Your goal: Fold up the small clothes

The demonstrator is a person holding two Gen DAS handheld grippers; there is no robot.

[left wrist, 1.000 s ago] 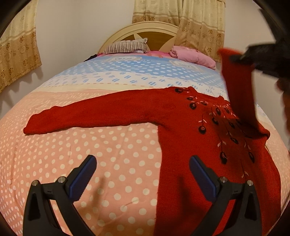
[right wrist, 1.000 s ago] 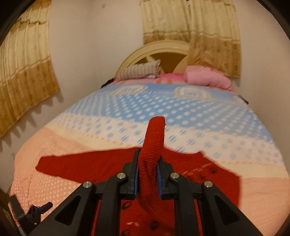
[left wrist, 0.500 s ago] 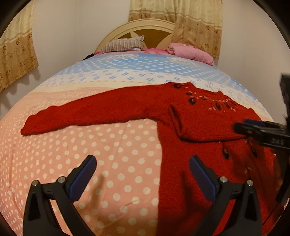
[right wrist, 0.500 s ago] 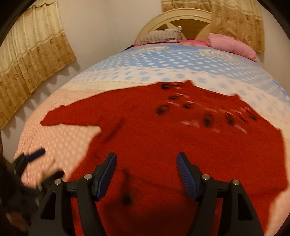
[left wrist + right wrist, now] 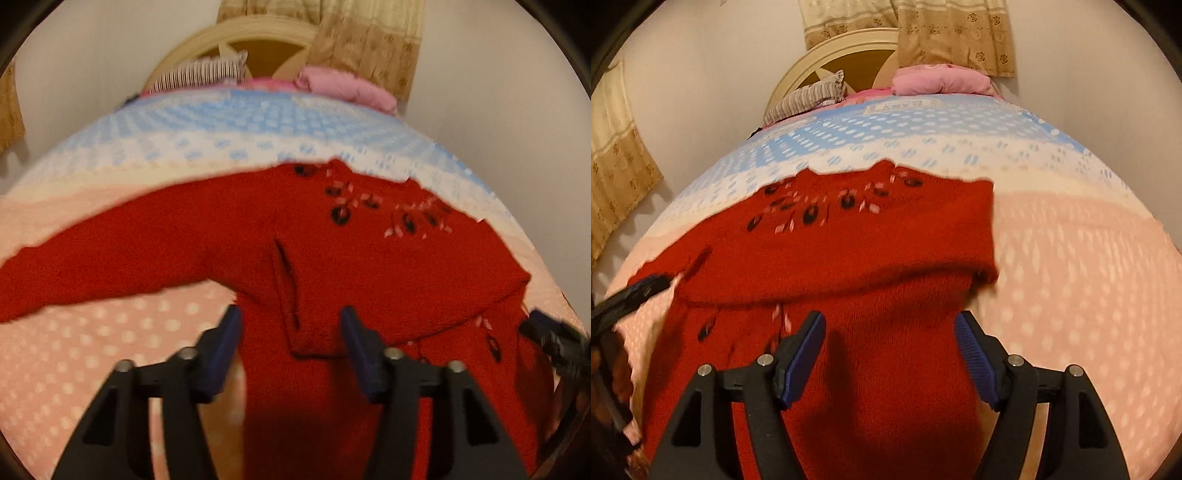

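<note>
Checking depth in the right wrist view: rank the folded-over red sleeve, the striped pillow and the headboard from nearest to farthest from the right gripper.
From the right gripper:
1. Folded-over sleeve, lying across the red sweater just ahead of the fingers.
2. Striped pillow, at the far end of the bed, left of centre.
3. Headboard, behind the pillow against the wall.

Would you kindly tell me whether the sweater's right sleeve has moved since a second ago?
Yes. The right sleeve, then held up by the right claw, now lies folded across the red sweater toward the outstretched sleeve.
</note>
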